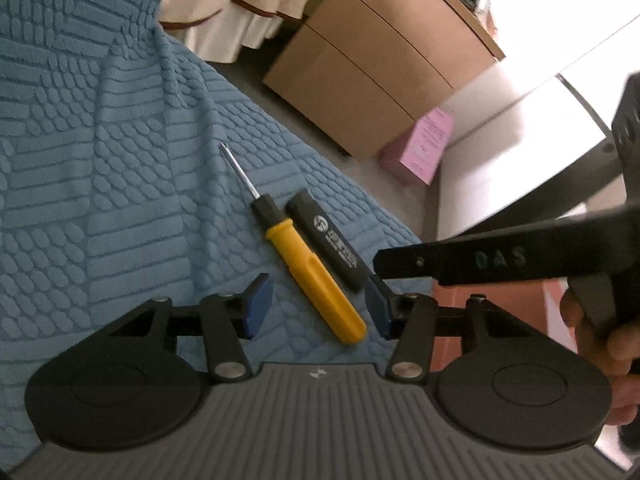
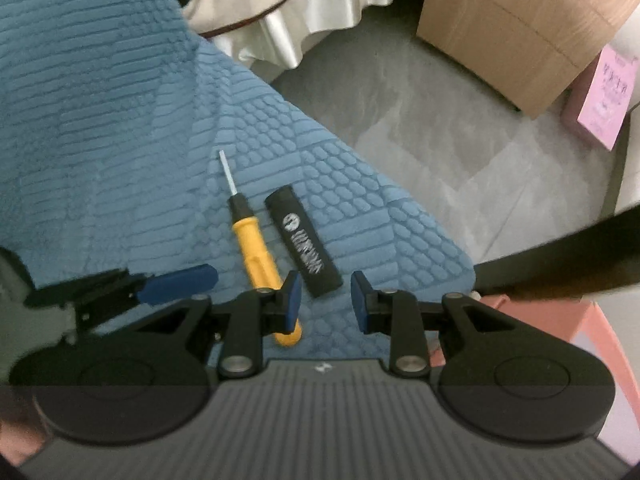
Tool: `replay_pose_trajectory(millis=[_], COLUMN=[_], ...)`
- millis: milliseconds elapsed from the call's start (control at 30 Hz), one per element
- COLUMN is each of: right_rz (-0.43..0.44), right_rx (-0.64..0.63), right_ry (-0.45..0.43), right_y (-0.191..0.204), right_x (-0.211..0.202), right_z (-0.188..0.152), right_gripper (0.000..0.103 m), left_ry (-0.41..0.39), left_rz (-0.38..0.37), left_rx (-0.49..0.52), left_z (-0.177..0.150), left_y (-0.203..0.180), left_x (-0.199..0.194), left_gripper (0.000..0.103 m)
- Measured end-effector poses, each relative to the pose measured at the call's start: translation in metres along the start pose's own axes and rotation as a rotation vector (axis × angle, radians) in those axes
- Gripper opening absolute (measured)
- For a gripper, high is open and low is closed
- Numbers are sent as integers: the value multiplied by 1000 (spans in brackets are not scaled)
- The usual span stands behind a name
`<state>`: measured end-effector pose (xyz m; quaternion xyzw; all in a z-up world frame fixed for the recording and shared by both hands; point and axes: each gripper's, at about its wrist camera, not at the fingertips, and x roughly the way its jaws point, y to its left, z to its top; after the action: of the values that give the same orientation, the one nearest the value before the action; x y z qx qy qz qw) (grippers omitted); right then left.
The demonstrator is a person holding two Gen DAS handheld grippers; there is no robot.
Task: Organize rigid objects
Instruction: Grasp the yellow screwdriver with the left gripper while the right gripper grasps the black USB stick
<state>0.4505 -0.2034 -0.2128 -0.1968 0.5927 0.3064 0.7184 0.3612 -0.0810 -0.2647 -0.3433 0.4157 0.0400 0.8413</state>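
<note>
Blue embossed cloth on the table (image 1: 100, 160) carries a yellow-handled screwdriver (image 1: 312, 280) beside a black lighter (image 2: 304, 246), both ungrasped; left gripper (image 1: 316, 310) and right gripper (image 2: 326, 302) hover spread, seemingly approaching, needing descent and closure.

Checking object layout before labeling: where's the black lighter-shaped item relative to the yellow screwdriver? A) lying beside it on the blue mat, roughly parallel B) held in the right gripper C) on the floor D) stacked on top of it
A: the black item lies flat on the blue mat alongside the yellow screwdriver, apart from it, and both the left gripper and right gripper are open and hold nothing.
</note>
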Motion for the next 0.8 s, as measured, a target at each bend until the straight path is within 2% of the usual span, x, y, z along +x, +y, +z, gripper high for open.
replay_pose_trajectory(millis=[133,267,300,400,533,600,633,733,800], right_rz=[38,31,32,60,70,58,56,48,30], right_rx=[-34,-98,-111,-131,-173,-185,-179,-158,-167], right_ry=[37,71,80,85,89,82,83,68,63], right_y=[-1,2,3,3,11,14,12,13,18], right_x=[15,29,32,34,39,39,38,37,35], right_z=[14,21,22,26,28,30,31,29,28], right_gripper=[31,31,33,31,33,32,32,27,27], left_ry=[-9,-42,-54,-74,-80,-87,-88,-77,-54], left_rz=[42,68,85,155,202,213,212,187,160], left_rx=[20,61,74,115,163,180,187,211,184], left_z=[-4,-10,-12,-15,-19,-21,-21,-20,-19], left_y=[-10,-13,-16,-27,-38,-39,-39,-38,-32], left_x=[11,12,13,16,21,21,22,20,16], left_gripper=[57,52,52,52,51,49,45,35,31])
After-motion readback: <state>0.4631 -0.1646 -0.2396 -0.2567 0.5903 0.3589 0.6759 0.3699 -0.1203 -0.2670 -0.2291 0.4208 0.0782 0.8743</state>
